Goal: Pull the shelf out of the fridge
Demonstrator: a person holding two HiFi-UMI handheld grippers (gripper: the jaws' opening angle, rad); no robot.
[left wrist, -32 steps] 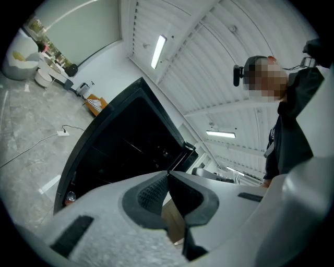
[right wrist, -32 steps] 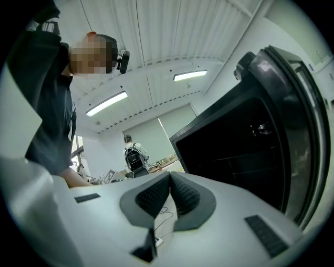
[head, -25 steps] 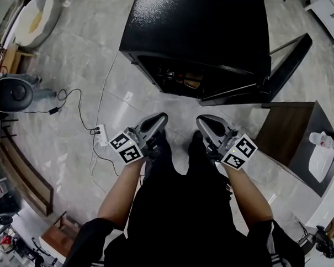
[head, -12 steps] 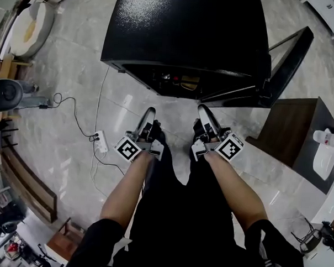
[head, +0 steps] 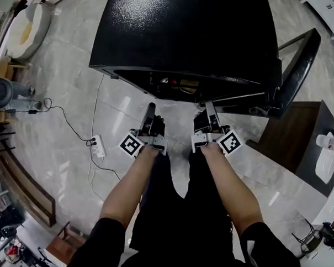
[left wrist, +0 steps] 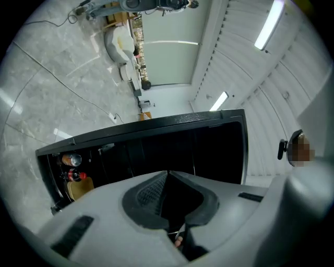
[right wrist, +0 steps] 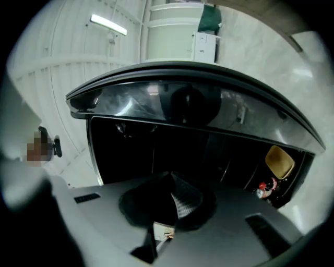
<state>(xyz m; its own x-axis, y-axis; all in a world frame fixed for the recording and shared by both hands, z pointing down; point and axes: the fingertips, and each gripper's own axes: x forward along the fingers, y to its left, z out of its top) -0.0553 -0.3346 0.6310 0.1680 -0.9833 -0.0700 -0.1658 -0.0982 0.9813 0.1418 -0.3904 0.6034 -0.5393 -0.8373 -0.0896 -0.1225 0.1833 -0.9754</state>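
- The black fridge stands on the grey marble floor at the far side of the head view, with its door swung open to the right.
- The shelf sits somewhere in the open compartment; the interior is too dark to pick it out.
- The left gripper is held just in front of the fridge opening, pointing into it. In its own view the 2 jaws meet at the tips, with nothing between them.
- The right gripper is beside it to the right, also at the lip of the opening. Its jaws are pressed together and empty.
- The 2 grippers are side by side and apart, and neither touches the fridge as far as the views show.
- Inside, at the left end in the left gripper view, are a can, a red bottle and a yellow thing.
- A white power strip with its cable lies on the floor to the left.
- A brown table stands to the right, near the door.
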